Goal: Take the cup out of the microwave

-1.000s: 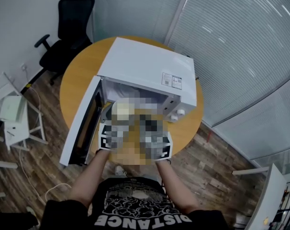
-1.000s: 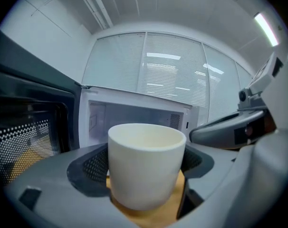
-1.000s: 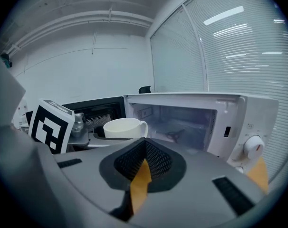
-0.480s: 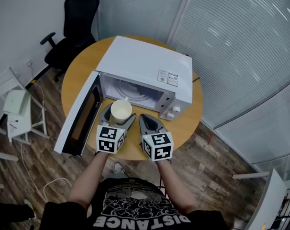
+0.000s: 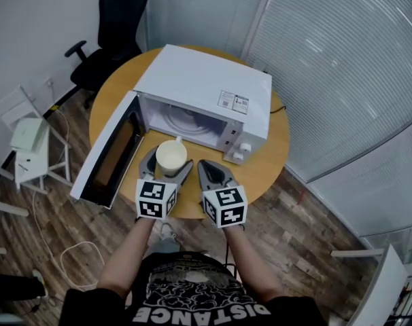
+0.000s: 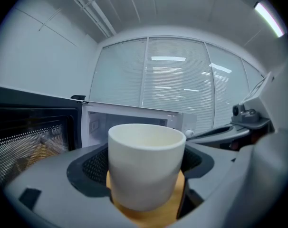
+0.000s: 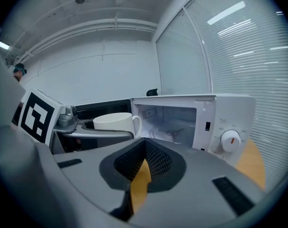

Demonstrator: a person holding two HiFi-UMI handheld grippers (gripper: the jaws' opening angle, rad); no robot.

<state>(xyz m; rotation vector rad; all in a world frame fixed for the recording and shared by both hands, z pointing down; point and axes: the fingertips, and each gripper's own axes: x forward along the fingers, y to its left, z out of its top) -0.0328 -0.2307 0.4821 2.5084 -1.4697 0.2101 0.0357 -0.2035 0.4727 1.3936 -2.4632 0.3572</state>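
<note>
Over the last second the white ceramic cup (image 6: pixel 146 165) has come out of the boxy white microwave (image 5: pixel 206 90) and now hangs above the round wooden table (image 5: pixel 270 161), pinched in the left gripper (image 5: pixel 168 163); the removal looks essentially done. The cup appears empty, and the open oven holds only its turntable. The right gripper (image 7: pixel 143 167) is pressed together on nothing.

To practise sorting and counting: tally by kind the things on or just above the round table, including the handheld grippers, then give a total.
microwave: 1
cup: 1
grippers: 2 (left gripper holding the cup, right gripper empty)
Total: 4
</note>
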